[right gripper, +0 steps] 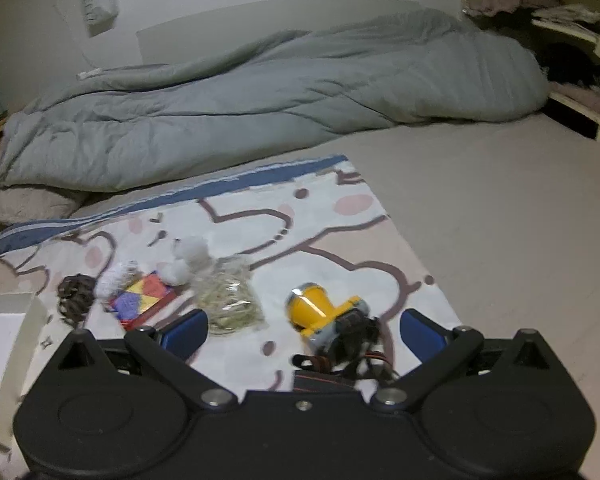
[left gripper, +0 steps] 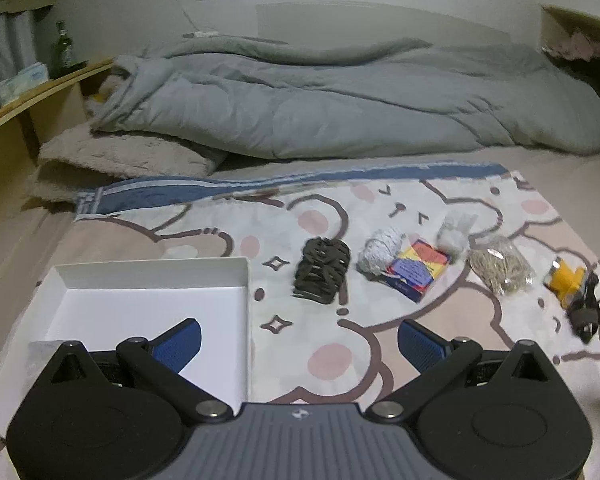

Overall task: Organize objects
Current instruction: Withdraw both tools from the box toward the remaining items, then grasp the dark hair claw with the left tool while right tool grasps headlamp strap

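The right gripper (right gripper: 303,330) has its jaws spread wide, and between the two blue pads sits the yellow headlamp (right gripper: 320,312) with its dark strap (right gripper: 352,360) bunched toward the camera. Whether either pad touches the lamp cannot be told; they look apart from it on both sides. The left gripper (left gripper: 299,340) is just as wide and holds nothing: its left pad hangs over the white box (left gripper: 152,280), its right pad over the patterned cloth (left gripper: 380,340).

By the look of it, this is the start of a pick. The box appears nearly empty, apart from something pale at its near left corner, half hidden by the gripper, so most of the sorting is still ahead. The next move probably calls for the right gripper to drop a little, centre on the lamp body rather than the loose strap, and close. The strap could trail or snag on the way to the box.

Further out, the other things lie in a row on the cloth. Nearest the box is a dark bundle of bands (left gripper: 322,274), then a ball of white string (left gripper: 380,254) touching a coloured card box (left gripper: 418,272), with a small clear bag of white fluff (left gripper: 454,236) behind it. Right of those is a clear bag of tan rubber bands (left gripper: 500,268), just beside the lamp. Beyond the cloth a grey duvet (left gripper: 320,104) is heaped across the bed.
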Demonstrator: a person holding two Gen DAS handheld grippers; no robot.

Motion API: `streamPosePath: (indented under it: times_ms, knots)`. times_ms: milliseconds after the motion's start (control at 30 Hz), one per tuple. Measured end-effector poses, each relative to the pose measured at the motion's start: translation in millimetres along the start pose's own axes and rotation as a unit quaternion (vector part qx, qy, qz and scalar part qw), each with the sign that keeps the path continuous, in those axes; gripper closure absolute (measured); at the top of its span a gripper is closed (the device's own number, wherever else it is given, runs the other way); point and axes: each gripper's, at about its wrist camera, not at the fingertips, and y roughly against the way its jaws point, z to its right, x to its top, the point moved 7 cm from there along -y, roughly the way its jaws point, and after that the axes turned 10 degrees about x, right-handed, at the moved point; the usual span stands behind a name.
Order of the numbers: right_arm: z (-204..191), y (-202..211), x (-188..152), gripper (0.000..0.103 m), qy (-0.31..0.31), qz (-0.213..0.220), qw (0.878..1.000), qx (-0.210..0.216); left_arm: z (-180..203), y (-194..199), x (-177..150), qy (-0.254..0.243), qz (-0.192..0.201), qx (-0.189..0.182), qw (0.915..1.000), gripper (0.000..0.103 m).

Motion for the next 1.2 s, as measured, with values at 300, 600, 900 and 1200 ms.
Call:
streamPosePath:
  times_ms: [300,600,900,1200]
  knots:
    - [37,-30,-17,0.0,-0.041,-0.026,0.999,-0.021,14,-40,0,-0.038,0.013,0.002,0.9992,0.001]
    - [56,-49,-30,0.0,-0.07,-0.042,0.996,-0.042,29,-93,18,-0.059,0.017,-0.043,0.9972,0.018]
    - [49,-71,-31,0.001,-0.064,-0.069,0.995,-0.012,56,-155,29,-0.089,-0.003,-0.044,0.995,0.021]
    - [24,-95,-39,0.009,0.009,-0.108,0.994,0.025,52,-199,33,-0.106,-0.044,-0.009,0.9933,0.02]
